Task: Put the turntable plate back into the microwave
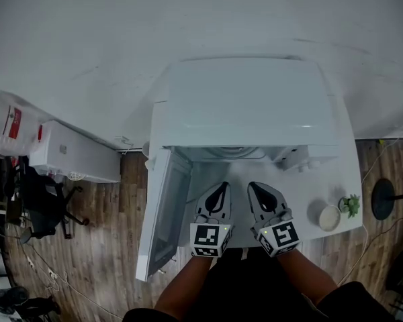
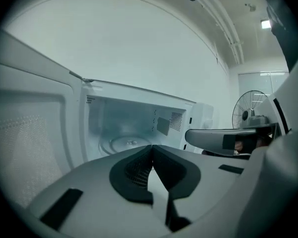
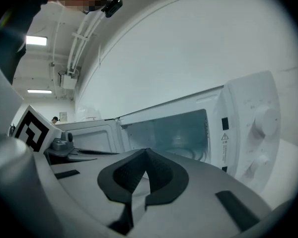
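My left claw (image 2: 151,150) is pressed together with nothing in it; my right claw (image 3: 146,155) is pressed together too, and empty; I hold the two side by side, apart from each other, just before the open mouth of the microwave (image 1: 245,102); the turntable plate (image 2: 125,143) lies flat on the floor of the cavity, beyond both tips; the door (image 1: 164,213) stands swung wide on my left; the microwave sits on a white worktop (image 1: 342,180); near its right corner a small bowl (image 1: 329,217) and a little green plant (image 1: 351,204) stand just beside each other.
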The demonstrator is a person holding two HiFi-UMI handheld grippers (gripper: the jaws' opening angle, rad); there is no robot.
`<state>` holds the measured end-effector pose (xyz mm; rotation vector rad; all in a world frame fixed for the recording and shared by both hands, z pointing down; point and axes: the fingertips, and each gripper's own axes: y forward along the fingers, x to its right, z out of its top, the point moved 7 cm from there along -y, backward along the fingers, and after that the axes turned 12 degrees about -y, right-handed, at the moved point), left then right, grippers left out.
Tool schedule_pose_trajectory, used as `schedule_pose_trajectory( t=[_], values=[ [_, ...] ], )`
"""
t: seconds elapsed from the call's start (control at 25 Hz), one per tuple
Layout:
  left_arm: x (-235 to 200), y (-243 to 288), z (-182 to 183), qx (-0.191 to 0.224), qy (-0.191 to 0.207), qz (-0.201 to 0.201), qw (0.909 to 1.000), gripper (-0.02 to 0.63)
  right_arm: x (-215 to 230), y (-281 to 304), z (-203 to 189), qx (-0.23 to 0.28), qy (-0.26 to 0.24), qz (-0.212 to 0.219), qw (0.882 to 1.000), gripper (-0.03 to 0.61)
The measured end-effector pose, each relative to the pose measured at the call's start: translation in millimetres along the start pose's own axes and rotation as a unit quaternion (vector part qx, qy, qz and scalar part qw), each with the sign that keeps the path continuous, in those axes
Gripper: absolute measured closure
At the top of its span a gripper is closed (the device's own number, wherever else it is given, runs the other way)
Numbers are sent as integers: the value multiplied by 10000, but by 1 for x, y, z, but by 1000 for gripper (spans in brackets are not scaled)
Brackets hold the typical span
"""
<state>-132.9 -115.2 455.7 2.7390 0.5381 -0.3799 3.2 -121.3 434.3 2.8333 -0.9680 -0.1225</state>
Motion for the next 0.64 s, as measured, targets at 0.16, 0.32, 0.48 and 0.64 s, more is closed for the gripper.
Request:
schedule_pose_trajectory(
  t=[0.16,0.32,0.48,0.64],
  values=[
    [-1,-7,5,99,16,122,9999,594,3,-6,9,46,-246,-161,9996,561],
    [2,-10,9,194,68,56,9998,594,5,-7,8,84,-69,-222,9997,561],
    [3,-11,7,114,103,52,9999,594,3,-6,4,40,9,-275,9996,561],
    [3,-17,0,12,48,93,9999,594,-1,-9,1,-82,15,-327,9994,561]
  ],
)
